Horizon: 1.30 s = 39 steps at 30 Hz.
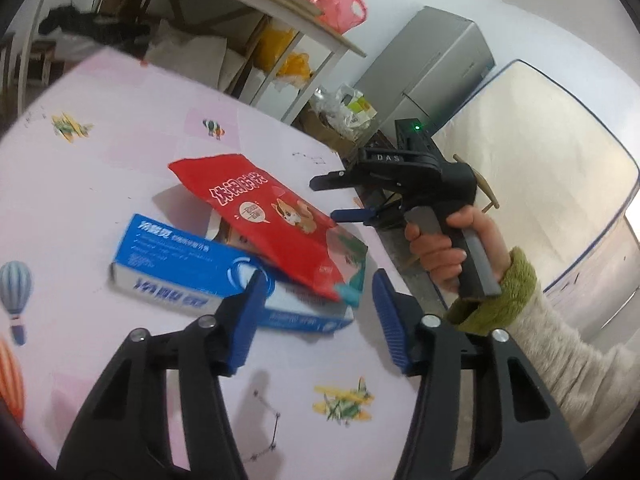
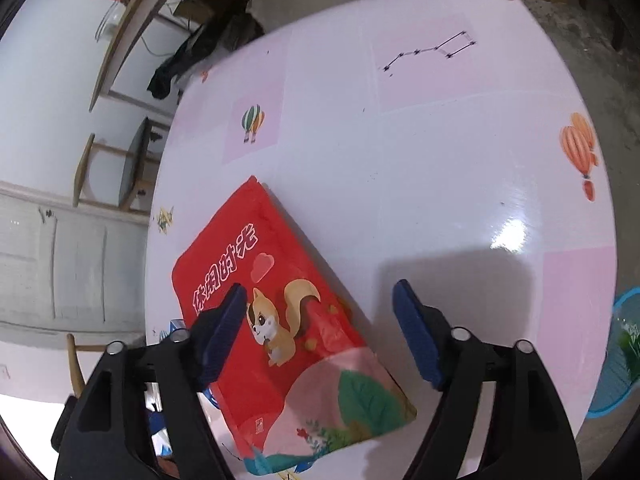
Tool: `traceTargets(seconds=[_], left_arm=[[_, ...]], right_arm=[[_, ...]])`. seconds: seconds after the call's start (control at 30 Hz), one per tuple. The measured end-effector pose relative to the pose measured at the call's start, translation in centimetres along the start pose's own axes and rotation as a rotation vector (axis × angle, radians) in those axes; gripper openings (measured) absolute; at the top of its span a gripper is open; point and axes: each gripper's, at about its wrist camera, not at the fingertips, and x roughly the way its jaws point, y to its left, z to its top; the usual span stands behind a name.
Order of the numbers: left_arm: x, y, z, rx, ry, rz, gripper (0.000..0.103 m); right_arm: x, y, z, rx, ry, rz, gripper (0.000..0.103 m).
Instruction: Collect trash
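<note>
A red snack bag (image 1: 260, 216) with a squirrel print lies tilted on a blue toothpaste box (image 1: 176, 260) on the pink-and-white table (image 1: 100, 184). My left gripper (image 1: 318, 312) is open just short of them, its blue pads (image 1: 248, 320) on either side of the bag's lower corner and the box's end, touching neither. Beyond the bag, a hand (image 1: 448, 252) in a green cuff holds my right gripper (image 1: 328, 198), which points at the bag's far edge. In the right wrist view the right gripper (image 2: 320, 320) hangs open over the bag (image 2: 288, 300), its left pad above the red face.
A white carton (image 1: 214, 228) sits under the bag. A blue basket (image 2: 624, 352) stands off the table's right edge. Past the table are shelves with plastic bags (image 1: 340, 8), a grey cabinet (image 1: 432, 64) and a leaning mattress (image 1: 528, 168).
</note>
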Motion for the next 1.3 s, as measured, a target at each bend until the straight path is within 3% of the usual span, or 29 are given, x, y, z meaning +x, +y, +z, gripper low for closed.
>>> traceTargets(seconds=[0.23,0.43,0.57,1.03,1.3], left_arm=[[3.0,1.7,1.1,-0.103,0.071,-0.020,0.043],[3.8,2.3,1.5,-0.135,0.082,-0.019,0.039],[4.5,2.3,1.7,-0.138,0.089,-0.022,0.037],[1.5,2.6,0.4,-0.143,0.051,-0.026,0.033],[-1.8,4.8,-0.3,-0.157,-0.027,0.144,0.033]], right_arm=[[1.0,-0.4,0.1,-0.006,0.048,0.059,0.049],[0.6,-0.4,-1.0,-0.016,0.060,0.109,0.027],[-0.3,-0.2,-1.5,-0.032,0.059,0.135,0.019],[-2.9,2.2,-5.7,-0.108,0.033,0.168,0.015],[-2.4,2.8,-7.9,-0.121,0.036,0.153,0.013]])
